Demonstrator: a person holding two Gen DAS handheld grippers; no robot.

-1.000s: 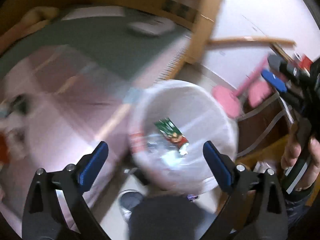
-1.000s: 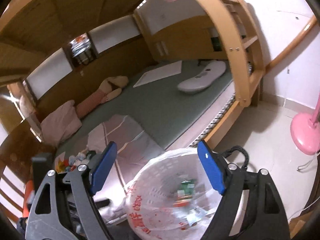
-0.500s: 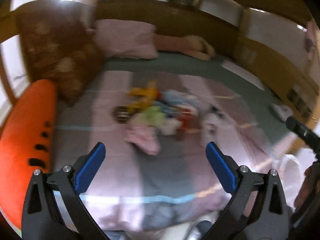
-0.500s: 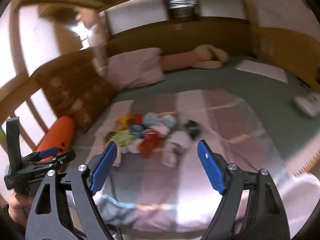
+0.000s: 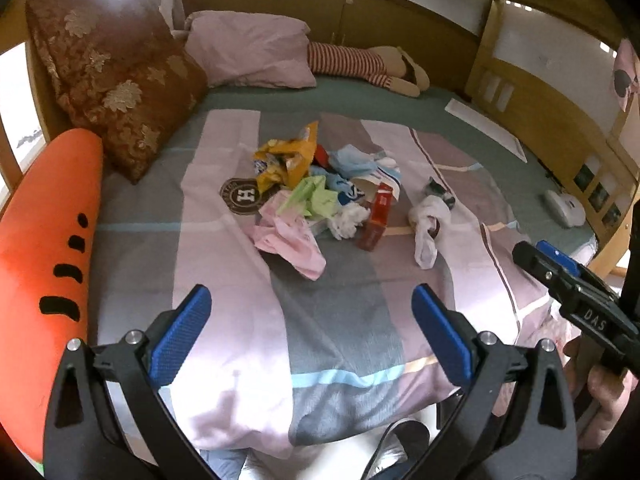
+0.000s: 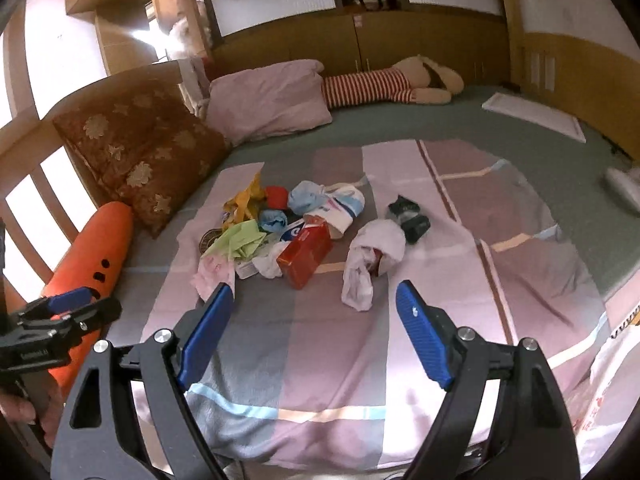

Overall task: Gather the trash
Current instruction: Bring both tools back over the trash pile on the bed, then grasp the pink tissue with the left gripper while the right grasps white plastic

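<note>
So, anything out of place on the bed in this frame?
Yes: a heap of wrappers, crumpled paper, a red carton and socks lies mid-blanket. Both grippers are open and empty.

Trash pile (image 5: 320,188) on a patchwork blanket (image 5: 340,300)

The left gripper (image 5: 312,332) hangs wide open above the blanket, short of the pile; an orange carrot cushion (image 5: 44,248) lies left.

Black hand-held gripper (image 5: 312,336) frames, blue ribbed pads (image 6: 424,344) (silver screws), seemingly bare skin.
</note>
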